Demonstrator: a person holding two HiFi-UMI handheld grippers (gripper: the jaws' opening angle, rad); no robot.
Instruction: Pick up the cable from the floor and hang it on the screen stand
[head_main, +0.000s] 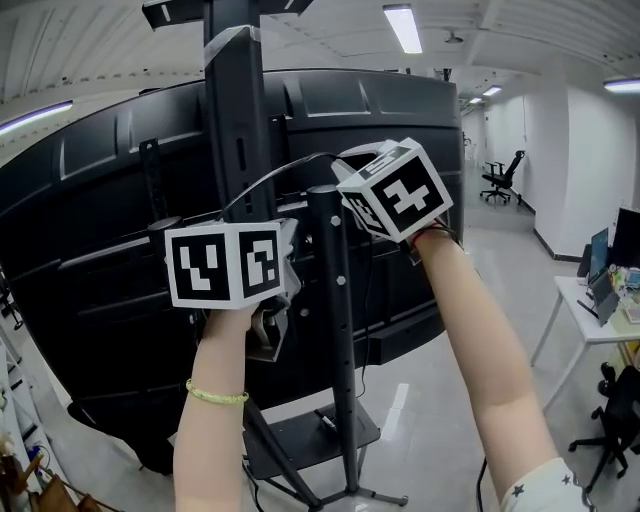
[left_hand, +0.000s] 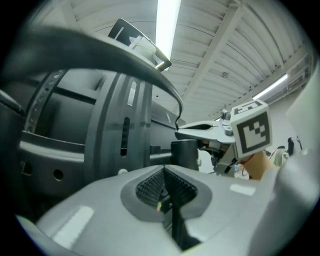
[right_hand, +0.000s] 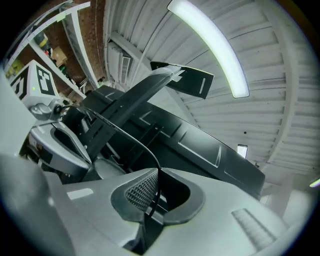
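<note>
Two grippers hold one thin black cable (right_hand: 134, 138) between them, each carrying one white cube printed with black square markers (head_main: 225, 262); the left gripper (left_hand: 164, 172) has its fingers pinched together on one stretch, and the right gripper (right_hand: 156, 175) has its fingers closed on another. The cable arcs from fingers to fingers; the single black metal screen stand post (head_main: 335, 300) tops out just below the right fingers, against the back of one large black screen (head_main: 100, 250).

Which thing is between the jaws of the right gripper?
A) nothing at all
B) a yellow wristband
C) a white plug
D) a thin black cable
D: in the right gripper view, the right gripper has its jaws shut on the thin black cable, which runs up out of them.
</note>
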